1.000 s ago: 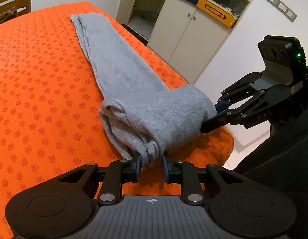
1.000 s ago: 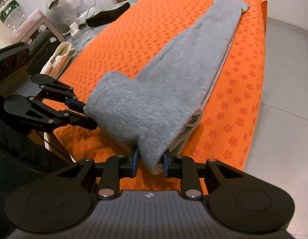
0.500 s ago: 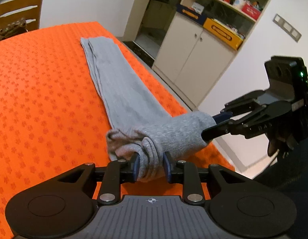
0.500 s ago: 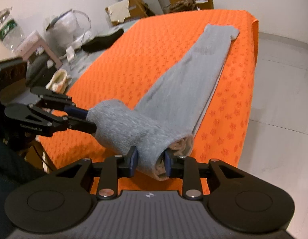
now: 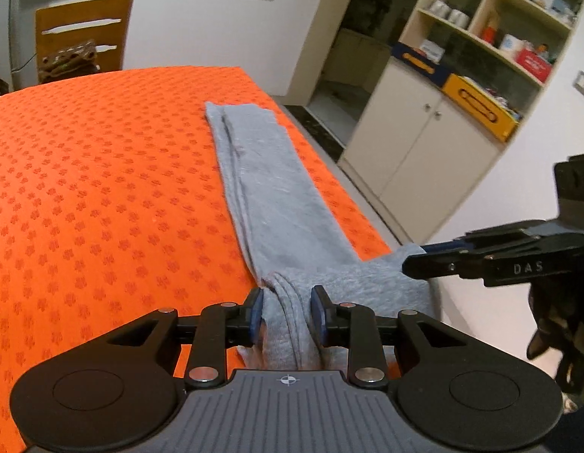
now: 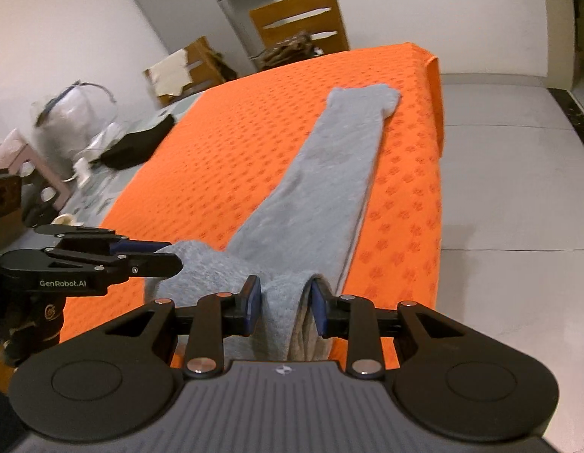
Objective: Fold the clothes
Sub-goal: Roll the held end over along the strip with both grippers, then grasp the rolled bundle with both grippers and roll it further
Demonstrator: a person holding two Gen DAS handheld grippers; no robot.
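Grey knit fabric fills both tools: the left tool [image 5: 286,315] is clenched on one near corner of a single long garment [image 5: 269,188], the right tool [image 6: 285,302] clenched on the other, the near end lifted between them at the near edge of the bench [image 5: 84,188]. One orange patterned cloth [image 6: 254,143] covers the bench. From the raised end, the garment runs as one narrow folded strip along the bench's right edge, its far end lying flat near the far right corner. Beyond the bench stand two wooden chairs [image 6: 299,22], one white two-door cupboard [image 5: 416,147] under open shelves, and one yellow box [image 5: 480,109].
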